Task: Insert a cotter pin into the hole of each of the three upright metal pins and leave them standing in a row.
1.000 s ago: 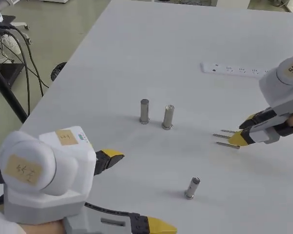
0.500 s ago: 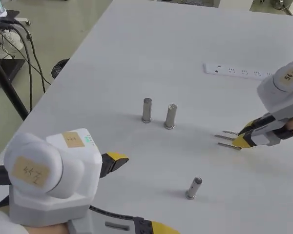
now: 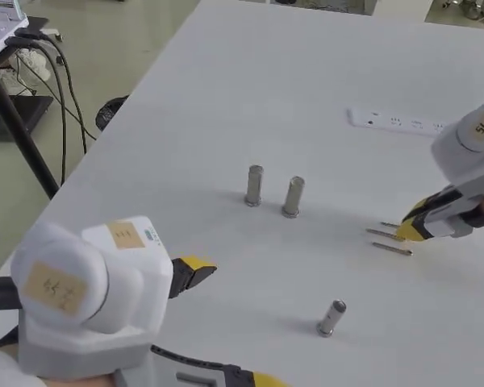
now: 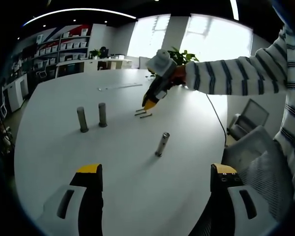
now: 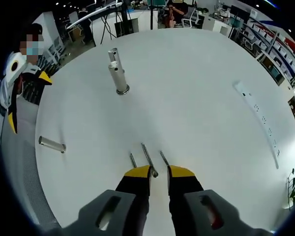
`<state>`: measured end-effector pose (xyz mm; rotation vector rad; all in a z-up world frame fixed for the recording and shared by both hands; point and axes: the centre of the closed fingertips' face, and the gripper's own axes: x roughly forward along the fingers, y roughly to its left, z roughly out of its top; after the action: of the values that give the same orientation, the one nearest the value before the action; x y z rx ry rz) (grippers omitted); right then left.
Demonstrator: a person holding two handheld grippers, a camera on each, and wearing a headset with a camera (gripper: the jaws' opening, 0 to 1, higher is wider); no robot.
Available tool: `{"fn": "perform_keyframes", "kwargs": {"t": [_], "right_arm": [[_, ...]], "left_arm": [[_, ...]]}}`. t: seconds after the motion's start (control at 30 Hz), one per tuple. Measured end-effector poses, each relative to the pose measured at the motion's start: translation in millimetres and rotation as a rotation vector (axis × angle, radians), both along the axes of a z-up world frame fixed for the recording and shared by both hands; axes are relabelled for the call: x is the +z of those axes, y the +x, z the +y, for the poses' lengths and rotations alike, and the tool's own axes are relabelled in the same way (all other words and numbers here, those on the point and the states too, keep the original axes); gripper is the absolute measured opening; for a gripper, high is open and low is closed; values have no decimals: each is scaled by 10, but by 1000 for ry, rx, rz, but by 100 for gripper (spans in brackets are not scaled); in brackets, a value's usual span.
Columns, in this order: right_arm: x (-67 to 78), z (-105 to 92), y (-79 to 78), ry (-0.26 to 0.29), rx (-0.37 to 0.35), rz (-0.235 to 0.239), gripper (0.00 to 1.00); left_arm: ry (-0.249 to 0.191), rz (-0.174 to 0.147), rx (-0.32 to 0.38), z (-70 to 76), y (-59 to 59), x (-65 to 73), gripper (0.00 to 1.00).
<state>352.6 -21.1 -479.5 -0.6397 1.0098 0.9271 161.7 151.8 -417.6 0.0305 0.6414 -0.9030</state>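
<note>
Two metal pins (image 3: 255, 186) (image 3: 293, 197) stand upright side by side mid-table, seen again in the right gripper view (image 5: 118, 76). The third metal pin (image 3: 331, 318) appears to lie on its side nearer me. Three thin cotter pins (image 3: 385, 233) lie flat on the table to the right. My right gripper (image 3: 405, 235) rests low at their near ends. Its jaws stand a narrow gap apart, and the end of the middle cotter pin (image 5: 149, 162) reaches into that gap. My left gripper (image 4: 156, 169) hovers wide open at the near left, holding nothing.
A white power strip (image 3: 395, 122) lies at the far right of the white table (image 3: 226, 97). The table's left edge drops to a floor with cables and a dark stand (image 3: 24, 129). A person's striped sleeve (image 4: 236, 73) holds the right gripper.
The head camera has shifted, sliding the whole scene a little to the right. My right gripper stays at the cotter pins with hardly any movement. The left gripper holds its place.
</note>
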Motion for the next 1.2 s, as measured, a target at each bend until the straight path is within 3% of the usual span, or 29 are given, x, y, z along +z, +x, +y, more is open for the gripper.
{"fn": "perform_keyframes", "kwargs": {"t": [0.43,0.8,1.1,1.2], "right_arm": [[-107,-57,108,-51,16,22,7],[-151,-89,144,-76,44,31,2],[-140,-66,138,-98,47,35,2],[-143,-57,132,-127,108,32,1]], "left_arm": [[15,-11,17,61,37,-3,87],[18,1,40,103,48,-37,85],[10,10,37,37,37,-42,84],[7,23,32,12,11,-63,83]]}}
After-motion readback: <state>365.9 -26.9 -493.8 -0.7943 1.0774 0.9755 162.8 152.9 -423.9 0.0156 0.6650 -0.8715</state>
